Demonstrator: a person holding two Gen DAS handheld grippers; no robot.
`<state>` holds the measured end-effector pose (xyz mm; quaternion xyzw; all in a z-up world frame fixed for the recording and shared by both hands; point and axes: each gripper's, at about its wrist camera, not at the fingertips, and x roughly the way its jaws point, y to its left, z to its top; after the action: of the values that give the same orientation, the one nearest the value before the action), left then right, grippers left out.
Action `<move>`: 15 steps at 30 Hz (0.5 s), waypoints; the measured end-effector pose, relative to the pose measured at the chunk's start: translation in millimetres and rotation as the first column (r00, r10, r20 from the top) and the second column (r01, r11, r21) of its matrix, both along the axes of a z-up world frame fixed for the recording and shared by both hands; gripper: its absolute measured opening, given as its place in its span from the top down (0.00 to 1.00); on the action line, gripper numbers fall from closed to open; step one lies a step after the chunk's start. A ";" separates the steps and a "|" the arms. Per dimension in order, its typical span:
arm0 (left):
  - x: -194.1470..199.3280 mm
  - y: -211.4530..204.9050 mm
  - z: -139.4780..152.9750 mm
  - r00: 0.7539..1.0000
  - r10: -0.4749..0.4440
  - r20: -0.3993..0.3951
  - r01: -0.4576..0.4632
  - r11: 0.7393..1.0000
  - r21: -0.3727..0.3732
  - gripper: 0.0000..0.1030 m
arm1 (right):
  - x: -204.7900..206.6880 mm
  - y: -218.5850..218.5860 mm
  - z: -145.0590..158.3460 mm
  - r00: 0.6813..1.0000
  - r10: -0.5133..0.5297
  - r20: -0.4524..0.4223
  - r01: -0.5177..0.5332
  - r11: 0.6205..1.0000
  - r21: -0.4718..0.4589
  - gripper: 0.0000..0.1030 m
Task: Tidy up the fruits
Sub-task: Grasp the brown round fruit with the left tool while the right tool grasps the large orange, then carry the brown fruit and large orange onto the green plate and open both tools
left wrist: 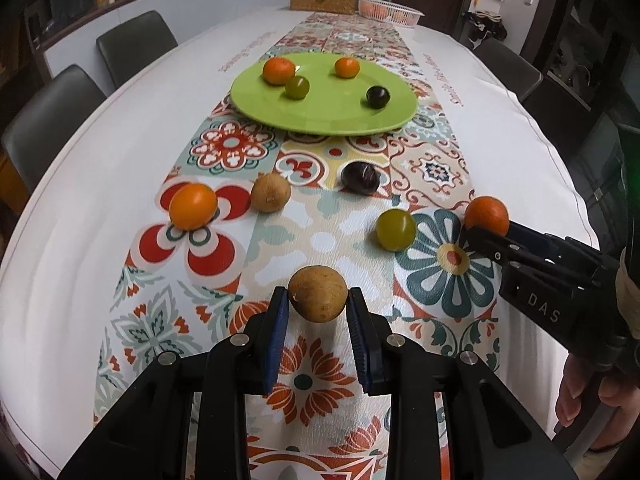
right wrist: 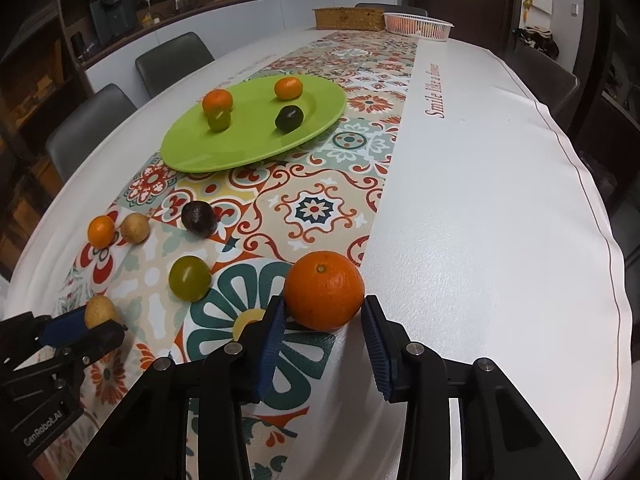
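Low in the left wrist frame, the left gripper [left wrist: 318,300] brackets a tan speckled fruit [left wrist: 317,293], jaws apart. At lower centre of the right wrist frame, the right gripper [right wrist: 325,320] straddles a dimpled orange [right wrist: 324,296], right pad clear. Only that view shows "Smile" lettering [right wrist: 435,92]; 4 fruits sit on the green plate [left wrist: 280,110].

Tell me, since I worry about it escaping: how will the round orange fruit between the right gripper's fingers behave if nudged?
The round orange fruit is ball-shaped and sits loose on the smooth white tablecloth, so it would probably roll. The right hand-held gripper looks open, with a gap at one pad, so an uneven close might push it away. Its dimpled peel should grip the ribbed blue pads.
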<state>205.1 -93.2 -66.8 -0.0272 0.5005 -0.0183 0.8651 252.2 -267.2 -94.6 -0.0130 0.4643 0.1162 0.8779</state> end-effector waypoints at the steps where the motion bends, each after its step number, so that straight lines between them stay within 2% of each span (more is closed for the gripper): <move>1: 0.1 -1.1 1.1 1.000 -0.003 0.004 0.003 1.000 0.001 0.71 | -0.9 -0.3 1.1 1.000 0.000 0.005 0.000 1.000 0.003 0.62; 6: 0.1 -5.2 6.6 0.999 -0.027 0.024 0.026 1.000 0.009 0.71 | -7.7 -0.3 9.1 1.000 0.001 0.030 -0.002 1.000 0.016 0.63; 15: 0.3 -4.7 8.5 0.999 -0.027 0.018 0.027 1.000 -0.011 0.71 | 0.4 -0.8 9.1 1.000 0.003 0.010 -0.003 0.999 0.032 0.62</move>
<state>205.3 -97.9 -58.4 -0.0251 0.4928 -0.0332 0.8691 252.7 -268.0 -85.6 -0.0004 0.4578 0.1249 0.8802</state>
